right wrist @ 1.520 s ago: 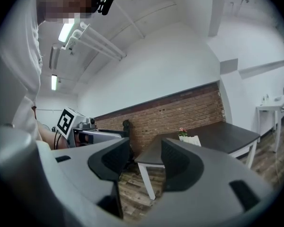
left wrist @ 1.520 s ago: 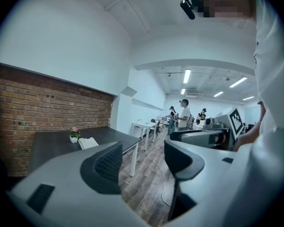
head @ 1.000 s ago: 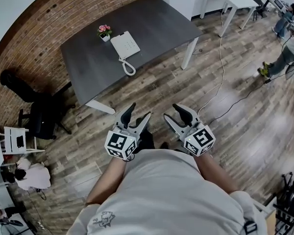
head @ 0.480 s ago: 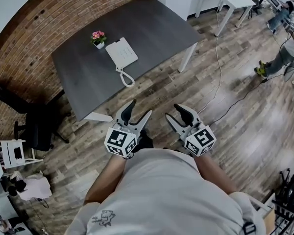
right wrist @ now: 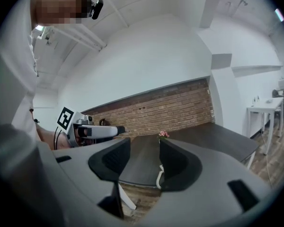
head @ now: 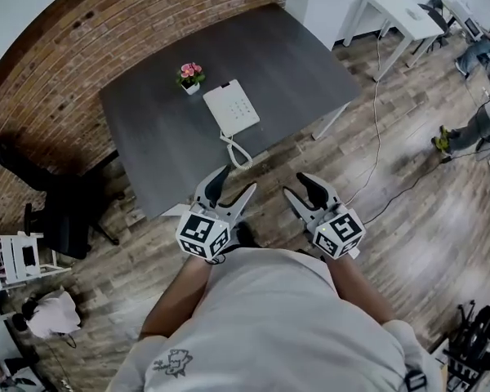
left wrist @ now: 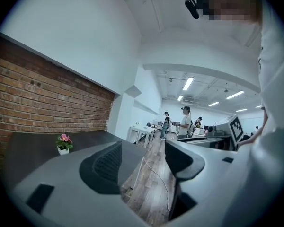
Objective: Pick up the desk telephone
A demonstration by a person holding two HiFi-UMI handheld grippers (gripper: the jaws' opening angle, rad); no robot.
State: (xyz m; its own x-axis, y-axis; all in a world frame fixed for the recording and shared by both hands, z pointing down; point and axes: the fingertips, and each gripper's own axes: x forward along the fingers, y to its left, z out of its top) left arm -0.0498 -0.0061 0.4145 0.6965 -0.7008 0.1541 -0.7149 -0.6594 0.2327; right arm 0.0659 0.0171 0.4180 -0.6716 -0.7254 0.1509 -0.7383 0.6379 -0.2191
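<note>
White desk telephone (head: 235, 109) lies flat near the middle of a dark grey table (head: 155, 129), its coiled cord (head: 238, 152) trailing to the near edge and a small pot of pink flowers (head: 190, 75) just beside it. The person stands off that edge, left gripper (head: 235, 183) and right gripper (head: 299, 188) side by side before the body, jaws spread and empty, apparently readied for the reach. A brick wall (head: 82, 64) closes the far side; wood floor (head: 392, 219) leaves the approach open, with a black chair (head: 65, 211) well off left.
</note>
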